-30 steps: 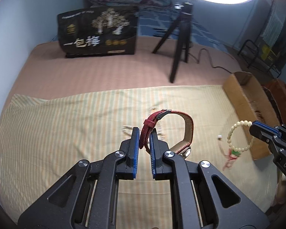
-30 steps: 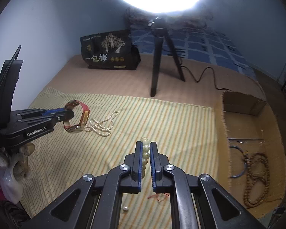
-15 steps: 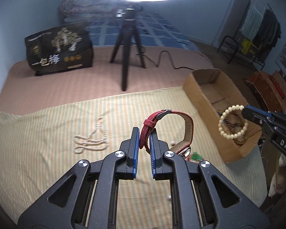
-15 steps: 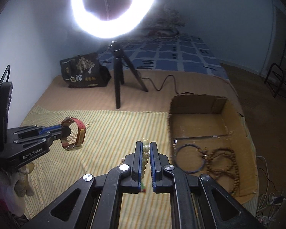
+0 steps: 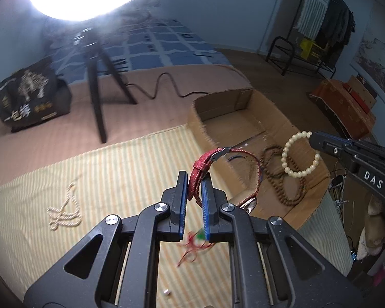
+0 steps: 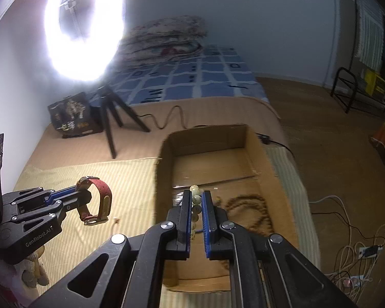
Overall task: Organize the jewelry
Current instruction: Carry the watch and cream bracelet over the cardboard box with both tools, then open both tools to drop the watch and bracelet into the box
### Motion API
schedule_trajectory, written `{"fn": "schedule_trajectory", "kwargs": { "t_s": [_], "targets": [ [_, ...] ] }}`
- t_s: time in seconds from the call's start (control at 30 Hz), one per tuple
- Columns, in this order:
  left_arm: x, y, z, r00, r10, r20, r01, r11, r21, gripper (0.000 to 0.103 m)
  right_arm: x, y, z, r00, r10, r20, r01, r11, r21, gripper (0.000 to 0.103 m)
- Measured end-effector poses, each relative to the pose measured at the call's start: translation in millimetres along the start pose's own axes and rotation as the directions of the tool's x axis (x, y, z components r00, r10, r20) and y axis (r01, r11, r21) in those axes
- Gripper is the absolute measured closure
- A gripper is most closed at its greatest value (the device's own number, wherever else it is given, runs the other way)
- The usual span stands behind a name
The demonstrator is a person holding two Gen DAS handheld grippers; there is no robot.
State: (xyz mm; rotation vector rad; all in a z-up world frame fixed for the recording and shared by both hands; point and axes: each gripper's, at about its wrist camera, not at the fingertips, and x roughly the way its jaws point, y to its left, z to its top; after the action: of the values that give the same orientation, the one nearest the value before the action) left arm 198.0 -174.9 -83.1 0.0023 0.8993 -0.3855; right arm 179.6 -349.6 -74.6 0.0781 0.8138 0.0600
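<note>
My left gripper (image 5: 193, 179) is shut on a red watch strap (image 5: 200, 166) and holds the watch above the striped cloth, close to the left wall of the cardboard box (image 5: 192, 118). It shows in the right wrist view too (image 6: 100, 187). My right gripper (image 6: 196, 197) is shut on a cream bead bracelet (image 6: 195, 199) and holds it over the box (image 6: 164, 154); in the left wrist view the bracelet (image 5: 287, 146) hangs as a ring above brown bead strands (image 5: 272, 177) in the box. A pearl necklace (image 5: 64, 210) lies on the cloth at left.
A red and green tassel (image 5: 192, 243) and a loose white bead (image 5: 166, 292) lie on the striped cloth (image 5: 115, 174). A tripod (image 5: 95, 82) with a ring light and a black bag (image 5: 28, 97) stand behind. Cables (image 6: 346, 243) lie on the floor at right.
Both grippers have swung right toward the box. The bead bracelet is now over the box and the watch is at its left wall. The tassel stayed on the cloth.
</note>
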Motion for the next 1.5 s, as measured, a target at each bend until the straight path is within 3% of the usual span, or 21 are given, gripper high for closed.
{"fn": "schedule_trajectory", "kwargs": {
  "t_s": [0.47, 1.2, 1.3, 1.37, 1.43, 1.5],
  "targets": [
    [58.4, -38.7, 41.3, 0.999, 0.002, -0.045, -0.001, 1.000, 0.021, 0.094, 23.9, -44.3, -5.5, 0.998, -0.037, -0.060, 0.040, 0.998, 0.053, 0.098],
    [97.7, -61.3, 48.4, 0.995, 0.020, -0.099, -0.013, 0.997, 0.070, 0.094, 57.0, -60.6, -15.0, 0.990, -0.045, -0.137, 0.056, 0.995, 0.083, 0.098],
    [97.5, -63.0, 48.6, 0.995, 0.011, -0.103, -0.004, 0.997, 0.071, 0.084, 57.1, -60.2, -14.6, 0.990, -0.042, -0.136, 0.054, 0.995, 0.083, 0.097],
    [96.3, -63.1, 48.8, 0.995, 0.006, -0.101, 0.001, 0.998, 0.067, 0.070, 56.4, -60.2, -14.1, 0.991, -0.035, -0.133, 0.046, 0.995, 0.085, 0.095],
    [92.8, -63.6, 49.7, 0.996, 0.008, -0.088, -0.002, 0.998, 0.066, 0.069, 54.2, -60.2, -13.4, 0.991, -0.031, -0.128, 0.043, 0.995, 0.088, 0.077],
    [88.9, -63.0, 51.0, 0.997, 0.007, -0.082, -0.002, 0.998, 0.061, 0.069, 51.6, -59.4, -12.4, 0.992, -0.035, -0.122, 0.046, 0.995, 0.086, 0.077]
  ]
}}
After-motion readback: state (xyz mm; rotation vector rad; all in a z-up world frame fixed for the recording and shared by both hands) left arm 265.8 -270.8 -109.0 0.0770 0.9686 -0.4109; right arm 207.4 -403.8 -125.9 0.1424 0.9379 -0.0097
